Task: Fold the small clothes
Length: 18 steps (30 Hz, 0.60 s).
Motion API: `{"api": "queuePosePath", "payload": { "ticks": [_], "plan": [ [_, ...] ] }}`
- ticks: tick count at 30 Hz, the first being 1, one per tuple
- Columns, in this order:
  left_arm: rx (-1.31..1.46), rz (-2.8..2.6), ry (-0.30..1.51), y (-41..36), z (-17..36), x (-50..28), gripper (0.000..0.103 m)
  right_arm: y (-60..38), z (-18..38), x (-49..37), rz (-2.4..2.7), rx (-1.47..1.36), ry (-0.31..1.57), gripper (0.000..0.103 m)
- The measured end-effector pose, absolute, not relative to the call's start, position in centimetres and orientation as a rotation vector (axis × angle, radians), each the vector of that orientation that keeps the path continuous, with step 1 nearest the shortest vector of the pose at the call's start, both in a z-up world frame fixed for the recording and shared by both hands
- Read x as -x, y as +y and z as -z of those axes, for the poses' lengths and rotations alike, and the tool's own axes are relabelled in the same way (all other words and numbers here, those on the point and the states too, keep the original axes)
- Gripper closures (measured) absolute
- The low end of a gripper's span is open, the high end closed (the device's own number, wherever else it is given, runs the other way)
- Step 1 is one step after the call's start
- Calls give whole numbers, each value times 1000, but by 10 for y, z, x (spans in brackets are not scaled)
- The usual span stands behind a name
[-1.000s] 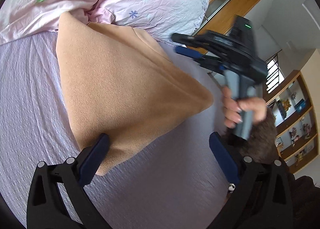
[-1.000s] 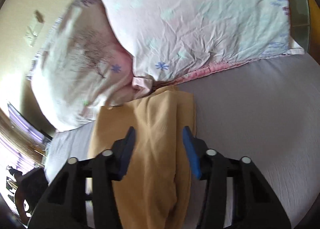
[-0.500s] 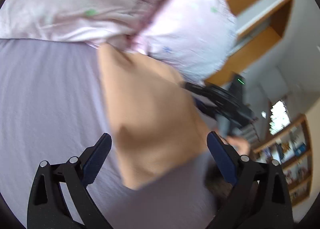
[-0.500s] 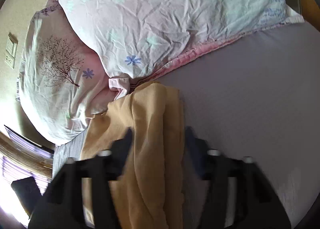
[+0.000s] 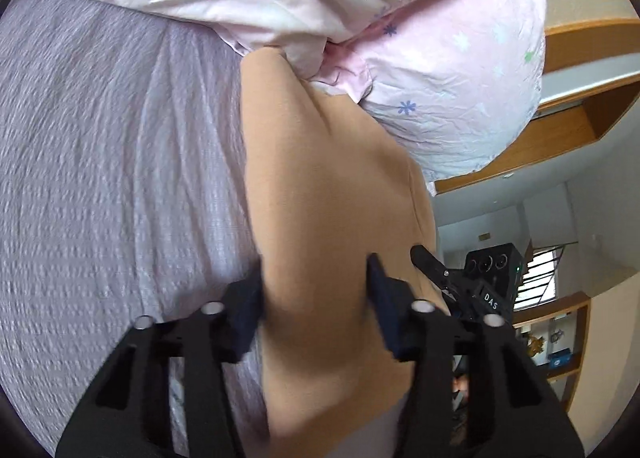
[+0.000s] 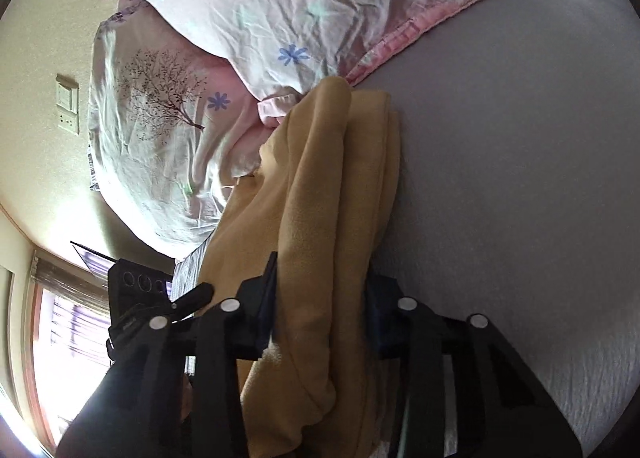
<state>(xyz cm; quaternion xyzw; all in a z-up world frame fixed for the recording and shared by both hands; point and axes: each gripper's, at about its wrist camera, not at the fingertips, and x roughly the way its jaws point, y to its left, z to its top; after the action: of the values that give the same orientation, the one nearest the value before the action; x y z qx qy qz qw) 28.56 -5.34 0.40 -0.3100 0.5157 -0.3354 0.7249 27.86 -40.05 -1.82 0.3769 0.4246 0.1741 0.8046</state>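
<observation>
A tan fleece garment [image 5: 328, 194] lies on the lilac bedsheet [image 5: 112, 162], its far end against the pillows. My left gripper [image 5: 316, 298] has its blue pads on both sides of the garment's near part and is closed on it. My right gripper [image 6: 320, 294] holds a thick bunched fold of the same garment [image 6: 332, 186] between its pads. In the left wrist view the right gripper's black body [image 5: 480, 282] shows just past the garment's right edge. In the right wrist view the left gripper's body [image 6: 140, 298] shows at lower left.
Two pink floral pillows [image 5: 440, 70] lie at the head of the bed; they also show in the right wrist view [image 6: 280, 10]. A wooden headboard shelf [image 5: 568, 126] and bookshelves [image 5: 556, 342] stand at the right. A window [image 6: 60, 338] glows at lower left.
My left gripper has moved in over the garment and narrowed from wide open to closed on it. My right gripper has stayed closed on the bunched fold and moved closer to the left one.
</observation>
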Motion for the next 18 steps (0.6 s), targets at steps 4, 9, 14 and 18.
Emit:
{"api": "queuePosePath", "payload": {
  "ticks": [4, 9, 14, 18],
  "plan": [
    [643, 733, 1054, -23, -22, -264, 65, -370, -1, -280, -453, -780, 881, 72],
    [602, 621, 972, 37, -32, -245, 62, -306, -2, -295, -536, -693, 937, 69],
    [579, 545, 925, 74, -46, -224, 61, -292, -26, -277, -429, -607, 877, 38],
    [489, 664, 800, 64, -77, -183, 32, -288, -69, -236, -590, -641, 726, 17]
  ]
}}
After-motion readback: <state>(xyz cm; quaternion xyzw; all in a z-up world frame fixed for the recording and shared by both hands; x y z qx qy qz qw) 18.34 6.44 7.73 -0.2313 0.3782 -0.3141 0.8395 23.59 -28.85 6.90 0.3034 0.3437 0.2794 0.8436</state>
